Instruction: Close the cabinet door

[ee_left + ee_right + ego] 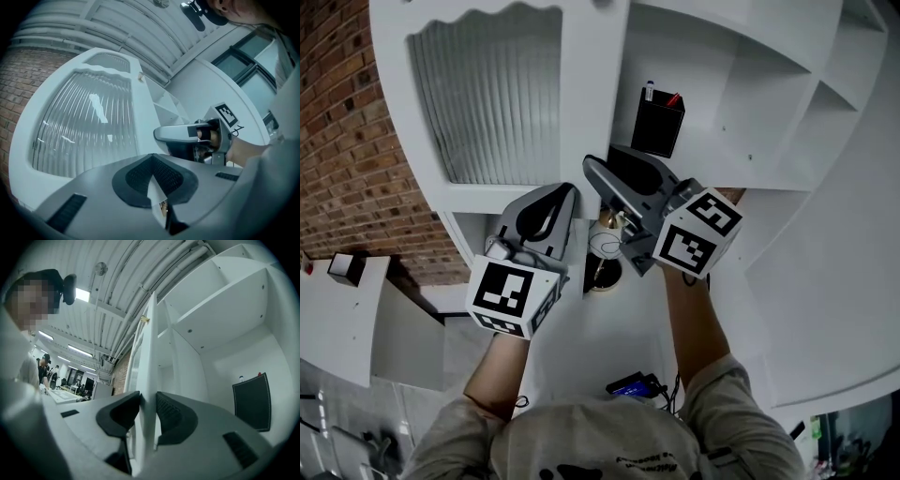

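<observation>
- Cabinet door point(487, 103), white frame round a ribbed glass pane, swung open to the left of the black pen holder point(657, 127). Task judged not yet done, with the pen holder's compartment fully exposed.
- Right gripper point(147, 401), just below the pen holder in the head view, spread astride the door's free edge. One pad at each face, close beside it but apparently not squeezing.
- Left gripper point(151, 161), further left of the pen holder and facing the door's broad face, tips pressed together with nothing between them.
- Possible slip: with so loose a hold, could lose the edge on the swing toward the pen holder and leave the door ajar.
- Possible pinch: if carried astride the edge to the very end, would trap the inner jaw between door and cabinet frame. Better shifted to the outer face before the last part.
- Possible damage: a shove from the left gripper on the pane rather than the white frame, likely to rattle or strain the glass. A hard slam, likely to jolt the pen holder and its pens.
- Writing: none legible. Only black-and-white square patterns on the marker cubes point(697, 232). Print on the person's shirt point(609, 455) too faint to read. No brand or label visible on door or pen holder.
</observation>
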`<action>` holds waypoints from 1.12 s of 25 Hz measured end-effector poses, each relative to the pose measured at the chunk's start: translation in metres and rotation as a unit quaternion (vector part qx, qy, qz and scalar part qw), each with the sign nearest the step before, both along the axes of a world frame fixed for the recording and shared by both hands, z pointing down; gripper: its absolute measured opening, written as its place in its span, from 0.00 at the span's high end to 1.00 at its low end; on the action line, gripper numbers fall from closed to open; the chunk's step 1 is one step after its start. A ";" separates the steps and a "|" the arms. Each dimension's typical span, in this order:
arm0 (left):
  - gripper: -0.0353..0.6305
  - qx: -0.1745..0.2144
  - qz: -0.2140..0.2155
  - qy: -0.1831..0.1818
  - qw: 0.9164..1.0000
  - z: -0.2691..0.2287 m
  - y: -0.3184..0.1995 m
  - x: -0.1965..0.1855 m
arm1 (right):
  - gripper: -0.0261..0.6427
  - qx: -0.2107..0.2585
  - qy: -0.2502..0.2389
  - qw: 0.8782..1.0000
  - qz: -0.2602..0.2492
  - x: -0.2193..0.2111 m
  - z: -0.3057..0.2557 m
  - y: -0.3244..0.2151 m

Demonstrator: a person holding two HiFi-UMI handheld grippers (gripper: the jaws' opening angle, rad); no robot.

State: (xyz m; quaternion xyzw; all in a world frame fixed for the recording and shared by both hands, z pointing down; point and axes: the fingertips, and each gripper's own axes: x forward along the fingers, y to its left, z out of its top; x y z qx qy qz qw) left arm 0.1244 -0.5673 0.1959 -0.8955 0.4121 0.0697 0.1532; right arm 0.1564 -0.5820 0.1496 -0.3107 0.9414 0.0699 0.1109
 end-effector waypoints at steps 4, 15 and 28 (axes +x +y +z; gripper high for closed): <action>0.94 -0.005 0.000 -0.004 1.000 0.001 -0.007 0.002 | 0.78 0.002 -0.003 1.000 0.001 0.002 0.001 -0.008; 0.94 -0.005 -0.013 -0.005 1.000 0.002 -0.027 0.007 | 0.77 0.009 -0.013 1.000 0.024 0.009 0.002 -0.028; 0.94 -0.018 -0.021 0.005 1.000 0.001 -0.039 0.007 | 0.77 0.022 -0.009 0.994 0.110 0.010 0.001 -0.037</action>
